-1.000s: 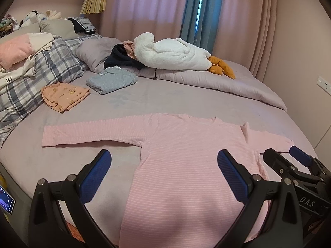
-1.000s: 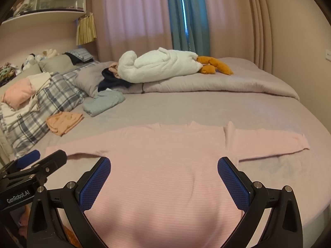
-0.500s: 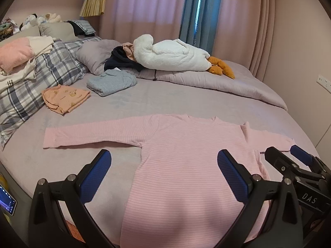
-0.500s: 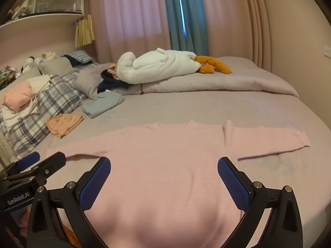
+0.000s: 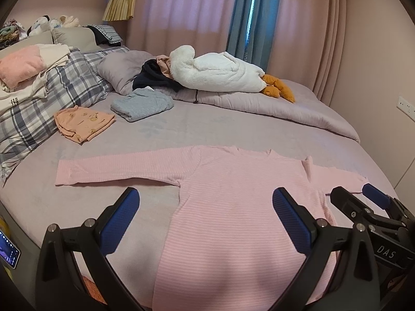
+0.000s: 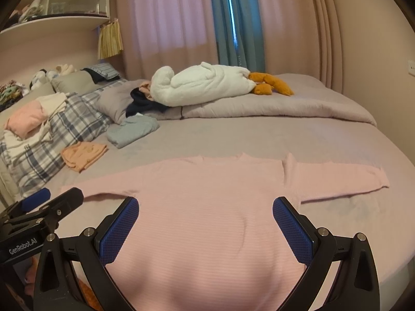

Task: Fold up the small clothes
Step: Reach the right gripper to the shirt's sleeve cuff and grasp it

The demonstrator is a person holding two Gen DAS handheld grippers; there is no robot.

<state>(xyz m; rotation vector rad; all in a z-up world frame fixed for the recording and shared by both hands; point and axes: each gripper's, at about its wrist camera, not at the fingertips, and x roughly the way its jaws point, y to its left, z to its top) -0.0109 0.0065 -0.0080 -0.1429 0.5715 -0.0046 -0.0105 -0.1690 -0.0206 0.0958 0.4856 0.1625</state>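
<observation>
Both tools drift back a touch from a second ago, and the pink striped shirt (image 5: pixel 233 207) sits slightly lower in frame, spread flat on the bed (image 5: pixel 207 129), sleeves out. Left tool (image 5: pixel 206 216) and right tool (image 6: pixel 206 224) hover over its hem at bottom centre, fingers spread wide, gripping nothing.

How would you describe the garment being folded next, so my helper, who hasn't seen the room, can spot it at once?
On the wide mauve bed, look at the near edge, closest to the cameras. There the pale pink striped long-sleeved top lies flat with both sleeves spread sideways. Unlike the folded peach garment and folded grey-blue garment farther back, it is unfolded.
</observation>
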